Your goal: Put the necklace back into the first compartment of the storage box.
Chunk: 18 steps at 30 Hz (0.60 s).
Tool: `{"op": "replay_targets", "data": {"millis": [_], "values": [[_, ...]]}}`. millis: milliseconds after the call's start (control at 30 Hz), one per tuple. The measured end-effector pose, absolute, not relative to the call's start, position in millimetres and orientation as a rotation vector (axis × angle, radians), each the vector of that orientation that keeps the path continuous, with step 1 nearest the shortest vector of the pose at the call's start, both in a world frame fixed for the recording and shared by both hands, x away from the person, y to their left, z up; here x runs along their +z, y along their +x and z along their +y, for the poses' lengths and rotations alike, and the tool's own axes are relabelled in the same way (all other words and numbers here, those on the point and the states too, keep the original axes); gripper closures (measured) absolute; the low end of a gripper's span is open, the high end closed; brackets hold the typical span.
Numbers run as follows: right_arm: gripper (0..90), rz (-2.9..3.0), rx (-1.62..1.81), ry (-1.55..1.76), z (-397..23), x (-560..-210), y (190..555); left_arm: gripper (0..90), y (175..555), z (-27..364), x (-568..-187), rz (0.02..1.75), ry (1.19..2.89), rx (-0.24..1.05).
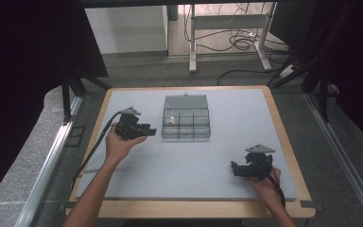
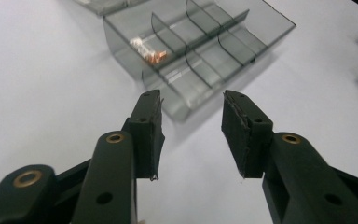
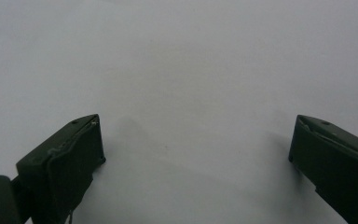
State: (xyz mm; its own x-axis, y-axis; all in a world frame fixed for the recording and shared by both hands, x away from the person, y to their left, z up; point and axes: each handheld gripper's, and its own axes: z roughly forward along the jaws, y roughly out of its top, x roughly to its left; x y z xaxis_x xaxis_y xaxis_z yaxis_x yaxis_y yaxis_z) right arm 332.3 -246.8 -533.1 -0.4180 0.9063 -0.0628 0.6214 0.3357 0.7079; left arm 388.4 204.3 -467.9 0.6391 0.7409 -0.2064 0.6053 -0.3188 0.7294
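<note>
Left gripper (image 2: pixel 191 100) is hanging just off the near corner of the box (image 1: pixel 186 124), jaws apart with nothing between them. Right gripper (image 3: pixel 193 140) is sitting well away over bare table (image 1: pixel 179 163), jaws spread wide and empty too.

What I'd be worrying about: that box looks like thin clear plastic and light, so if the left fingers (image 2: pixel 147 126) are going in low they could be clipping the front wall and shoving the whole thing across the table, or tipping it. Nothing is bracing it from the other side.

Contents: the box is lying open, lid (image 1: pixel 185 101) flat behind it, dividers splitting it into small cells. One cell, ahead and left of the left fingertips, is holding a small part (image 2: pixel 148 50), white with an orange bit. The other cells are looking empty.
</note>
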Motion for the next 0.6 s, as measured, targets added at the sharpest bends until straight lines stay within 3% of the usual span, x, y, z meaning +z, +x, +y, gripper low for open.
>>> {"op": "replay_targets", "data": {"millis": [600], "values": [[2.5, 2.155, 0.844, 1.344, -246.5, -532.9, 332.3, 54.7, 306.0, 246.3, -496.5, 1.028, 2.015, 0.189]]}}
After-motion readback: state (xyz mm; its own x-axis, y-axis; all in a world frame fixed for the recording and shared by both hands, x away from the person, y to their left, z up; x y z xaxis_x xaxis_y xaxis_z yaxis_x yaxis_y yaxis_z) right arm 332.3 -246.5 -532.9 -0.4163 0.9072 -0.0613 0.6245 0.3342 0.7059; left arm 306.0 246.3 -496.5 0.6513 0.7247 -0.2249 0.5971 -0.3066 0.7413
